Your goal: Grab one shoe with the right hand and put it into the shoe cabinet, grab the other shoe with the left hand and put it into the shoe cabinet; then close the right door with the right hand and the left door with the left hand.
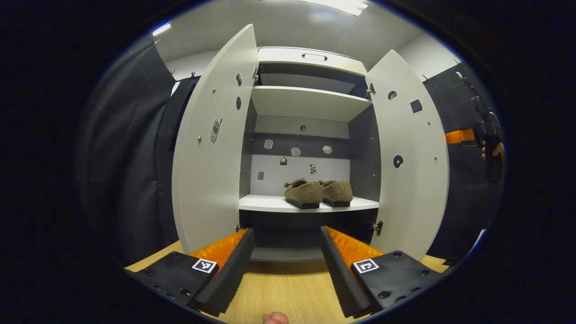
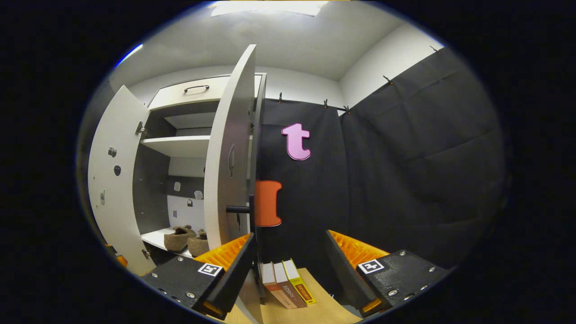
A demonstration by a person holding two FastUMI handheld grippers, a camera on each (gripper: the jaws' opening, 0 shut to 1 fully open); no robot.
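Shoes point(image 1: 317, 193): fuzzy brown pair on white cabinet shelf point(image 1: 270, 204), wooden worktop point(image 1: 288, 288) below, doors open. Left claw point(image 1: 287, 252), right claw point(image 2: 290, 263) both spread, empty.

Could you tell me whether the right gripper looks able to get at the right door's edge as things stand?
Probably yes: the right gripper is open, and the right door stands edge-on just ahead of its left jaw, nothing between them.

A recording booth dressed as a home entryway — black cloth point(image 2: 405, 148) clipped along white walls, a white shoe cabinet point(image 1: 310, 103) on a wooden floor point(image 1: 283, 292), strip lights point(image 1: 342, 5) overhead — a few books point(image 2: 288, 283) leaning beside it.
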